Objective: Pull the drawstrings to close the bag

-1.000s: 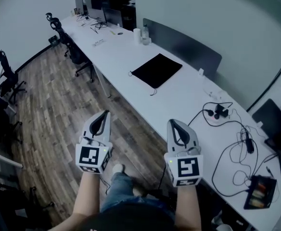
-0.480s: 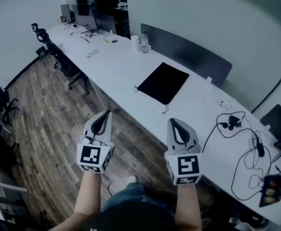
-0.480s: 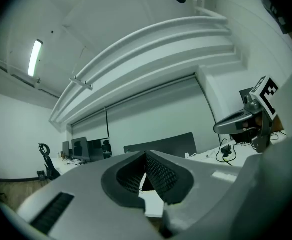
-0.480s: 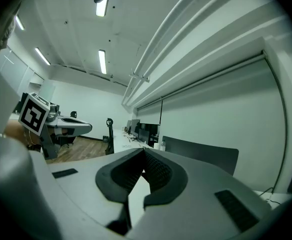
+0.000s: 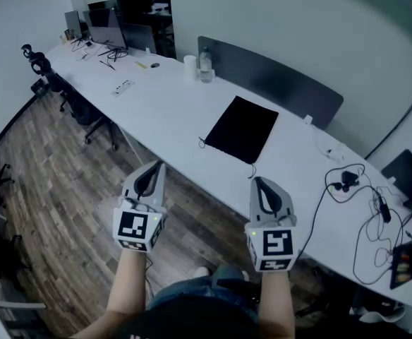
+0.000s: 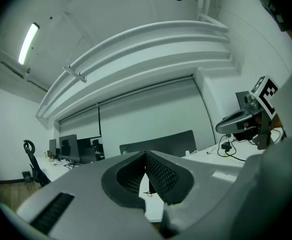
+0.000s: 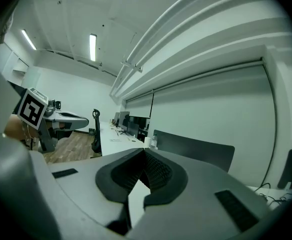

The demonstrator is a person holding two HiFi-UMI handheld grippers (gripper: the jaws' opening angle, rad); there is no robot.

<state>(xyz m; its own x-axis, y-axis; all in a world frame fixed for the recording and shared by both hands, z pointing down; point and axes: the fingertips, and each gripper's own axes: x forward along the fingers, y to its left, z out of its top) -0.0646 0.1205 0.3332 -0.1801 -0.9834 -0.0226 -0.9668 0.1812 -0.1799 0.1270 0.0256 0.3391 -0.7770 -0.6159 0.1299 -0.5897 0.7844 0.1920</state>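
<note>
Chairs: black office chairs [image 5: 75, 101] stand at the upper left of the head view, along the table's near edge.
Left gripper: your left gripper [image 5: 155, 167] is low and left of centre, over the wood floor [image 5: 65, 182]. Its jaws are pressed together with nothing between them.
Bag: the black bag [image 5: 242, 128] lies flat on the white table [image 5: 167, 108] at centre frame, well apart from both grippers. A drawstring [image 5: 252, 170] trails from its near corner.
Right gripper: your right gripper [image 5: 257, 182] is low and right of centre, near the table's front edge. Its jaws are closed on nothing.
Cables: black cables [image 5: 365, 214] loop across the tabletop at the right.
</note>
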